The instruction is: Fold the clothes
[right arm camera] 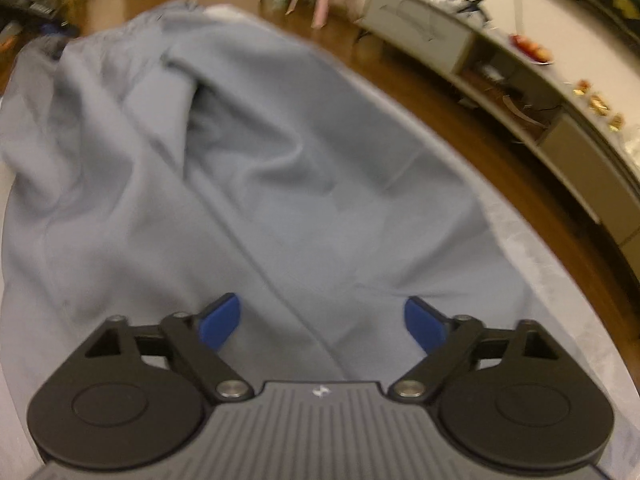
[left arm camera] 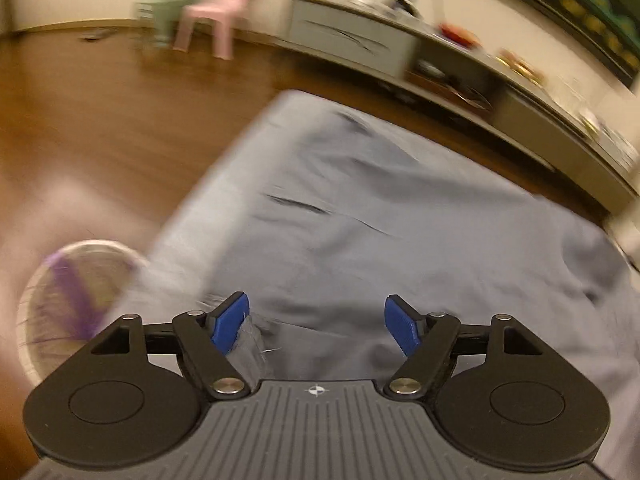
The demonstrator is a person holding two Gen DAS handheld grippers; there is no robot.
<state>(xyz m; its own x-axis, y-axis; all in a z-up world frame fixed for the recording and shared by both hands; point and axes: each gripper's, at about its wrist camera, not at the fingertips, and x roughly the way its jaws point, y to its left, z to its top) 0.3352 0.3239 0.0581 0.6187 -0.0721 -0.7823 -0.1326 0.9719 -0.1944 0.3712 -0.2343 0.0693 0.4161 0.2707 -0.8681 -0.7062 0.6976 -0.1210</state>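
Observation:
A grey garment (left arm camera: 360, 208) lies spread and wrinkled over a light table; it also shows in the right wrist view (right arm camera: 248, 168). My left gripper (left arm camera: 318, 326) is open just above the garment's near edge, and a frayed bit of the cloth touches its left blue pad (left arm camera: 230, 326). My right gripper (right arm camera: 322, 326) is open and empty, low over the near part of the garment. Both views are blurred by motion.
A round white basket (left arm camera: 76, 292) with something purple in it stands on the wooden floor at the table's left. The table edge (right arm camera: 560, 280) curves along the right. A long low cabinet (left arm camera: 460, 68) lines the far wall. A pink chair (left arm camera: 220, 8) and a green chair (left arm camera: 168, 0) stand beyond.

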